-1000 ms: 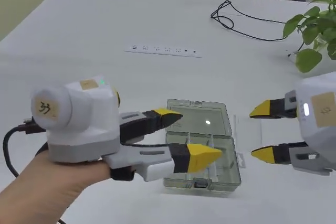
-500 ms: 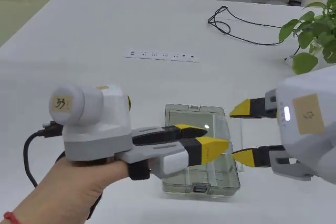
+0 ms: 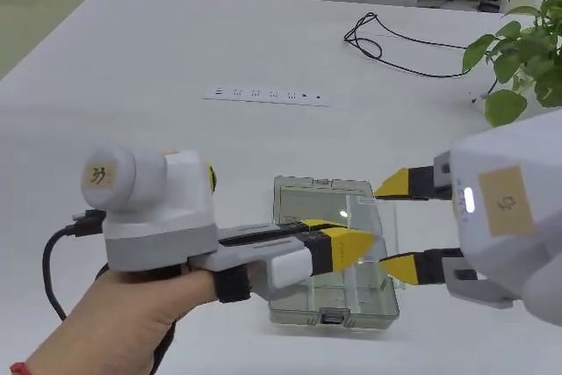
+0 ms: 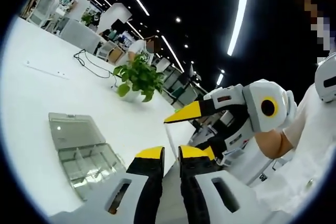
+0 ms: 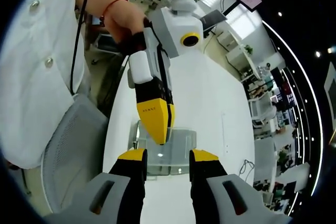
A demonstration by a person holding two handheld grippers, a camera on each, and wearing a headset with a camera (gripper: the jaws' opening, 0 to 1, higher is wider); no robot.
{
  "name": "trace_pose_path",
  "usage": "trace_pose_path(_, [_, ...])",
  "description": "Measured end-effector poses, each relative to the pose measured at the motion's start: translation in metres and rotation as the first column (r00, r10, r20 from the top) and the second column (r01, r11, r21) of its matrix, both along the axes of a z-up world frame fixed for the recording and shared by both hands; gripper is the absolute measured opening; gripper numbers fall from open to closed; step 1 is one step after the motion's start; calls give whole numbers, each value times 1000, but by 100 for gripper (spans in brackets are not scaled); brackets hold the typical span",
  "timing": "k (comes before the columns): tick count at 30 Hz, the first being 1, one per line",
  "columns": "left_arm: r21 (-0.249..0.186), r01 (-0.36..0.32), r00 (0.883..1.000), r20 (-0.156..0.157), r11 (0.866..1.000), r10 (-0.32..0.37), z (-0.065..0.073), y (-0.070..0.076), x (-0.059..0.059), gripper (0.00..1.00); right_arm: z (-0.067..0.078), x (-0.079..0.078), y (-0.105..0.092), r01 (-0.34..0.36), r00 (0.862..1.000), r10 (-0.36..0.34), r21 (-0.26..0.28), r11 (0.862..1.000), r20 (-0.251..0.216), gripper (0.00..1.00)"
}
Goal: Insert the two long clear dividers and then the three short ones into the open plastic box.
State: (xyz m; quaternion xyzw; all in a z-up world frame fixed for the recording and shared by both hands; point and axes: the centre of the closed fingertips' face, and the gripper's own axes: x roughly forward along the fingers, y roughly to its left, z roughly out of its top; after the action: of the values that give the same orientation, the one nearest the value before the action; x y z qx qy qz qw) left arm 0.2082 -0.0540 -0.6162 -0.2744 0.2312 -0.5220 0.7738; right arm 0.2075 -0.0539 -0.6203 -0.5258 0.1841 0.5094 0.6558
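The clear plastic box (image 3: 334,300) lies open on the white table, its lid (image 3: 320,199) flat behind the base, and clear dividers stand in the base (image 4: 86,161). My left gripper (image 3: 347,239) hovers over the box with its jaws together, and I see nothing between them (image 4: 171,153). My right gripper (image 3: 391,226) faces it from the right with its jaws open (image 5: 165,155) on either side of the left tips (image 5: 157,127). A faint clear sheet (image 3: 386,217) shows by the box's right edge; I cannot tell whether it is held.
A white power strip (image 3: 268,94) lies further back on the table. A black cable (image 3: 395,41) loops at the far right, beside a green plant (image 3: 522,50). A grey mesh chair (image 5: 68,145) stands at the table's near side.
My left gripper's jaws have gone from wide apart to together. Both grippers have drawn closer over the box's right side, and the right one has moved left.
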Motion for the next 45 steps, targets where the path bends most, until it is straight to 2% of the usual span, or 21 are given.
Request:
trace_pose_path(5, [-16, 4, 1000, -17, 1000, -5, 0, -3, -2, 6, 1, -2, 2, -2, 1000, 2, 3, 1000, 1, 32])
trace_pose_path(11, [-12, 13, 1000, -18, 1000, -13, -1, -4, -4, 0, 0, -3, 2, -4, 1000, 4, -1, 1000, 3, 32])
trace_pose_path(29, [-19, -4, 999, -47, 1000, 3, -4, -3, -6, 0, -1, -5, 3, -5, 1000, 5, 0, 1000, 9, 35])
trace_pose_path(31, [-9, 2, 999, -47, 1000, -3, -4, -4, -8, 0, -1, -5, 3, 0, 1000, 0, 1, 1000, 0, 34])
trace_pose_path(34, [9, 11, 1000, -19, 1000, -11, -5, -5, -9, 0, 4, -6, 3, 2, 1000, -2, 26, 1000, -17, 34])
trace_pose_path(38, [46, 23, 999, 39, 999, -25, -6, -3, -9, 0, 12, -10, 5, 22, 994, -10, 116, 993, -105, 34])
trace_pose_path(39, [59, 34, 997, 70, 998, -38, -6, -3, -10, 0, 14, -10, 3, 30, 992, -13, 128, 991, -129, 33])
trace_pose_path(40, [69, 45, 994, 94, 997, -51, -7, -3, -11, 0, 16, -8, 2, 27, 991, -9, 130, 991, -134, 33])
trace_pose_path(41, [85, 56, 989, 133, 995, -67, -6, -3, -12, 0, 19, -8, 1, 24, 989, -2, 147, 989, -151, 32])
trace_pose_path(43, [109, 78, 974, 205, 991, -99, -5, -3, -15, 0, 22, -12, 3, 34, 977, 8, 191, 981, -214, 30])
trace_pose_path(45, [117, 106, 958, 253, 988, -133, -2, -5, -19, 0, 23, -14, 2, 34, 965, 22, 209, 977, -260, 27])
